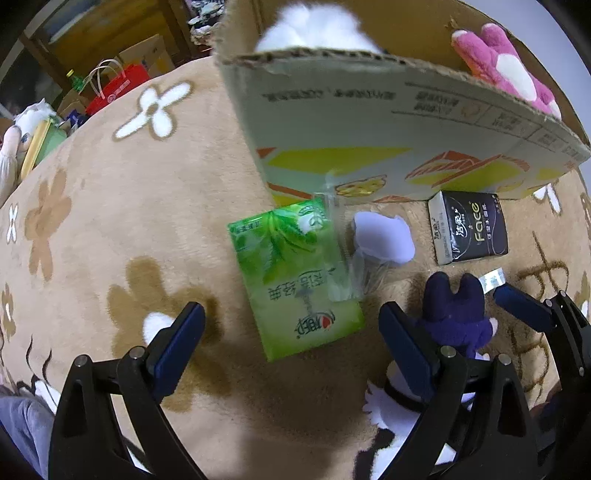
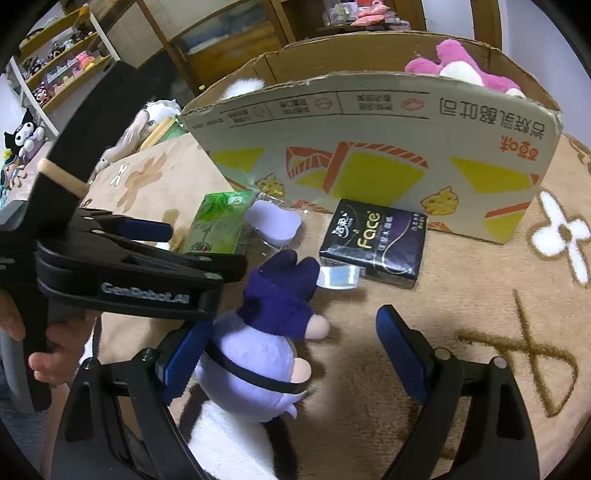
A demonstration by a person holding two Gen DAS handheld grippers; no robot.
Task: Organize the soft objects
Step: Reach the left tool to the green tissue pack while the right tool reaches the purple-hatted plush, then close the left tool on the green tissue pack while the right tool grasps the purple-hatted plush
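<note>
A purple-hooded plush doll (image 2: 266, 332) lies on the tan flowered blanket (image 1: 110, 229). My right gripper (image 2: 288, 354) is open around it, its left finger against the doll's side. The doll also shows in the left wrist view (image 1: 454, 314). My left gripper (image 1: 291, 332) is open and empty just above a green tissue pack (image 1: 295, 277). The pack also shows in the right wrist view (image 2: 218, 225). A black tissue pack (image 2: 373, 242) lies in front of a cardboard box (image 2: 369, 147). The box holds a pink plush (image 2: 454, 66) and a white plush (image 1: 310, 26).
A small lilac soft piece (image 1: 382, 238) and crumpled clear plastic (image 2: 338, 277) lie between the packs. Shelves with plush toys (image 2: 55, 66) stand at the far left. A red bag (image 1: 118, 88) and more toys (image 1: 22, 140) sit beyond the blanket's edge.
</note>
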